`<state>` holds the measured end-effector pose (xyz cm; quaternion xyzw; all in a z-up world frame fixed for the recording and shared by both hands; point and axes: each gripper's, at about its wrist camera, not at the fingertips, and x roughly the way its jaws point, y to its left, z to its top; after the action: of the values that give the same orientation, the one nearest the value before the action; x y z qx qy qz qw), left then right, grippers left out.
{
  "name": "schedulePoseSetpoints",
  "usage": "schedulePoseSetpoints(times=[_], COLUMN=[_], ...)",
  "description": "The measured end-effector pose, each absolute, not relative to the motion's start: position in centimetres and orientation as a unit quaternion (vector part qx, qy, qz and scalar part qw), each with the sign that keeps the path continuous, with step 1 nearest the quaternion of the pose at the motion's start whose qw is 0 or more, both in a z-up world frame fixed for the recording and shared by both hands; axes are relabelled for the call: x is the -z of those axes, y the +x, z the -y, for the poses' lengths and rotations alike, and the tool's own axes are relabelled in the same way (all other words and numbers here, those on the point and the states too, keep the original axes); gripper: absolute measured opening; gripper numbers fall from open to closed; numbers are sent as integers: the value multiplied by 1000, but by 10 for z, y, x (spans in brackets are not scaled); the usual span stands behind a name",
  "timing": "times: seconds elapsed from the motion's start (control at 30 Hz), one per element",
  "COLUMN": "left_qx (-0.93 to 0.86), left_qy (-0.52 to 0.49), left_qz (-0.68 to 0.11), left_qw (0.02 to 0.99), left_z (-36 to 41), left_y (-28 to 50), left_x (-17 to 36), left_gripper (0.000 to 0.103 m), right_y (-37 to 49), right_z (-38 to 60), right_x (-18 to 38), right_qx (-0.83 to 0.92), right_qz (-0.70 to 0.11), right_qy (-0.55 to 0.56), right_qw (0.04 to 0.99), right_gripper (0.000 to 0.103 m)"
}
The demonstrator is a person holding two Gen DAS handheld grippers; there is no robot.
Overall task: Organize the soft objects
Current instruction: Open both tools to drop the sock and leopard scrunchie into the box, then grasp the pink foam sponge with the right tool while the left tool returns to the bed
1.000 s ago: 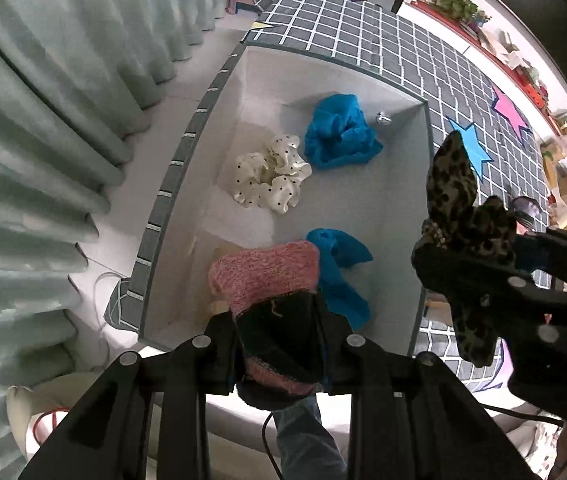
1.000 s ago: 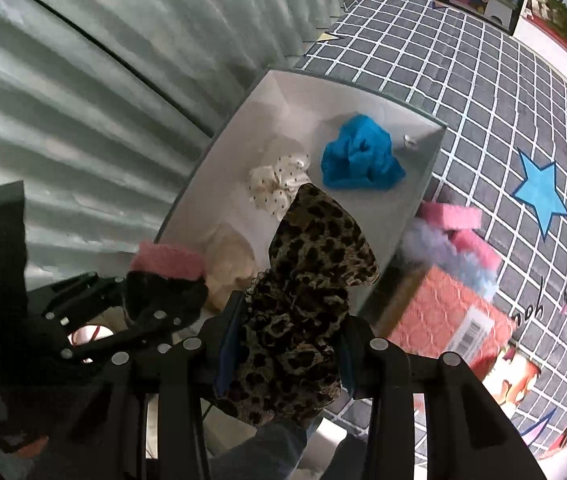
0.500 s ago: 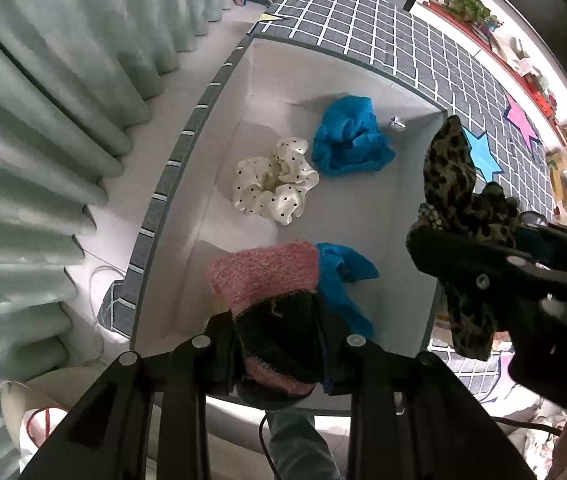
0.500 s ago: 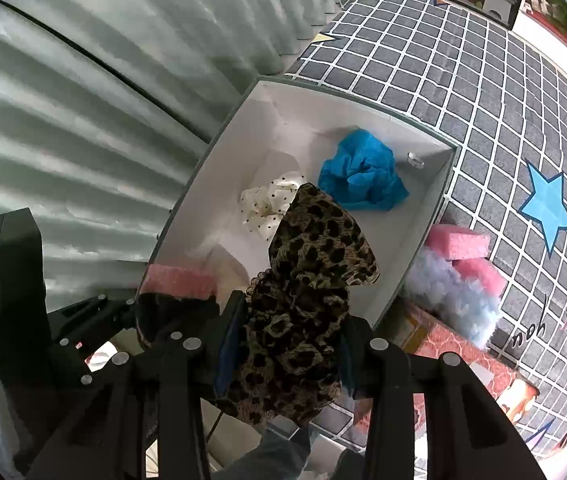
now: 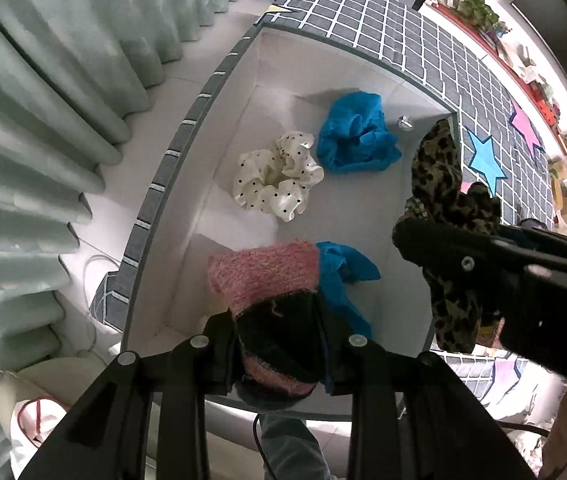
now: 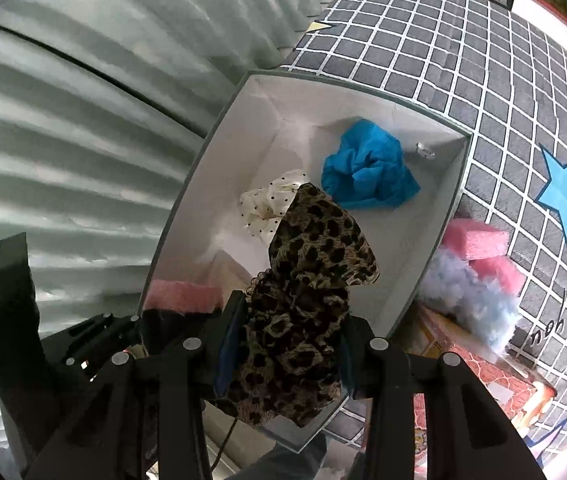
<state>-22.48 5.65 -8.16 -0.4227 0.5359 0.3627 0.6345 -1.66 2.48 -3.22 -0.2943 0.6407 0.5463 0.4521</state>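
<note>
At the left edge of both wrist views, pale green curtains (image 5: 43, 128) hang in folds beside the white storage box (image 5: 219, 184), which sits open on a grey grid-patterned mat (image 6: 443, 40). In your left wrist view, the left gripper (image 5: 279, 344) at the bottom centre has a pink-and-black fuzzy sock (image 5: 271, 300) between its jaws, which are easing apart; the sock's pink cuff points up into the box, over a crumpled blue cloth (image 5: 343, 276). Above it, mid-frame, lie a white polka-dot scrunchie (image 5: 279, 184) and a second blue cloth (image 5: 357, 136), just beside each other on the box floor. At the right of that frame, your right gripper (image 6: 287, 344) is clamped on a leopard-print scrunchie (image 6: 307, 280), held over the box's right wall. In the right wrist view the scrunchie fills the lower centre, its upper edge overlapping the polka-dot one. Farther right, outside the box, pink foam blocks (image 6: 479, 240) and a pale blue fluffy item (image 6: 471, 300) rest on the mat near a blue star (image 6: 563, 196).
</note>
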Motion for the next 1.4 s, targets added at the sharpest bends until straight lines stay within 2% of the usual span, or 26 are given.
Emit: schedulePoseSetpoints(times=[0.13,0.23,0.3,0.33,0.43,0.53,0.73,0.9,1.13,1.4], left_qx=[-366,-365,-364,-364,-361,-361,-359,-362,-362,-377], left_qy=[-425,-423,-422,-422,-429,-435,-449,-451,-453,-457], left_qz=[-536,-536,-535,-533,-530,-531,-531,-533,-546,-556], left_qw=[631,632,635,636,636,631,622,617,605,584], left_z=[-57,-57,-57,-57,-57,-57,-56,-54,-41,-27], left_y=[-225,-223,-221,-219,-215,-210,-204,-195,-176,-167], left_x=[82,80,79,78,78,80,82,79,77,74], left_gripper=[47,64,81,83,87,102,103,103,103,103], right_y=[-13,-7,-4,-1,5,16,78,130,138,123], right_z=[-26,-26,-27,-27,-28,-26,-16,-3,-7,-31], right_x=[36,37,37,35,30,21,6,32,85,126], right_qx=[-545,-545,-546,-548,-553,-557,-539,-481,-474,-524], right_qz=[-649,-657,-661,-662,-658,-655,-649,-663,-686,-668], right_qy=[-283,-269,-260,-254,-249,-240,-218,-236,-277,-315], right_qw=[449,446,444,444,447,451,491,523,477,425], right_gripper=[43,50,66,80,81,81,82,82,82,82])
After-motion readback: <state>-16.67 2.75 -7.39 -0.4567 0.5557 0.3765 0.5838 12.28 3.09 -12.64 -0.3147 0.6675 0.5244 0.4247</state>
